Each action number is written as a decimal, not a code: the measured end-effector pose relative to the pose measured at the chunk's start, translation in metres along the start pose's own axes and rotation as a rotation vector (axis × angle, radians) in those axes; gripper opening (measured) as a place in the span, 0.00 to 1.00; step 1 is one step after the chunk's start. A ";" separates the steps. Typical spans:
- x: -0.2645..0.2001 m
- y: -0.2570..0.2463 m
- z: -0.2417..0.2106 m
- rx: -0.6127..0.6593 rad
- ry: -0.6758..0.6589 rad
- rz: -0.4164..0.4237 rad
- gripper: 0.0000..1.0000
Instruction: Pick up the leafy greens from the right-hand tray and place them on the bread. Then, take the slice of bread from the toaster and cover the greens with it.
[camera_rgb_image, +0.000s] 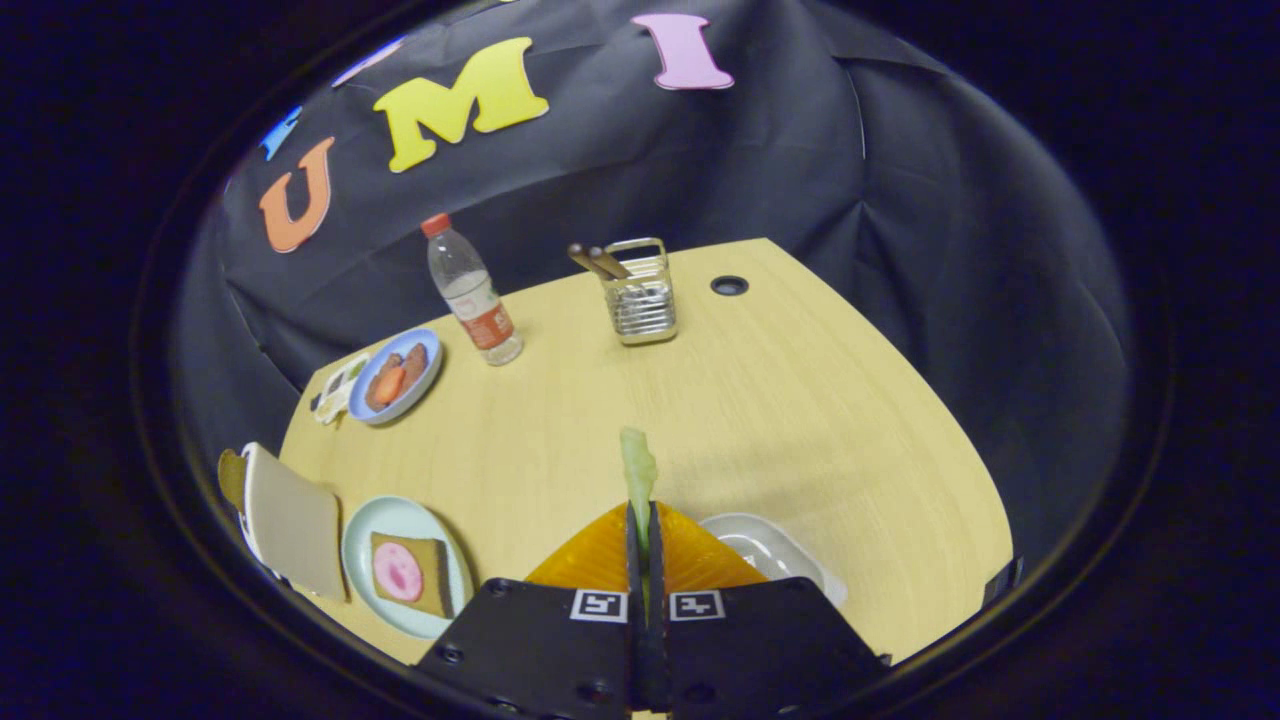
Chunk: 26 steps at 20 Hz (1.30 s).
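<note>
Gripper (643, 520) closed on pale green leafy greens (638, 470), above orange ribbed tray (590, 555) on light wooden tabletop (800, 400); white dish (765, 545) just beside.

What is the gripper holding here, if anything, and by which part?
The gripper is shut on the leafy greens, pinching the leaf's lower end between its orange fingers; the upper part sticks up beyond the fingertips.

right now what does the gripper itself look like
The gripper has two flat black blocks, each carrying a square black-and-white marker near its inner corner and dark screws along its face. Two thin black fingers run forward from them, with orange ribbed pieces fanning out on either side.
</note>
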<state>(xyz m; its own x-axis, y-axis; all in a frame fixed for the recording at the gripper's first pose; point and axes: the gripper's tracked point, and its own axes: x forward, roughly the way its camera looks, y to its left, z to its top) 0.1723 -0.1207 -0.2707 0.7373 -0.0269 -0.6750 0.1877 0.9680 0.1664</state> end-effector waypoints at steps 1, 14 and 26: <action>-0.011 0.012 -0.003 -0.002 -0.006 0.013 0.01; -0.025 0.202 -0.078 -0.047 0.075 0.169 0.01; 0.032 0.241 -0.103 -0.064 0.183 0.078 0.13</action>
<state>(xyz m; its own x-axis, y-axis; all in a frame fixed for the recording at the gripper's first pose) 0.1748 0.1378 -0.3265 0.6170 0.0891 -0.7819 0.0885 0.9794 0.1814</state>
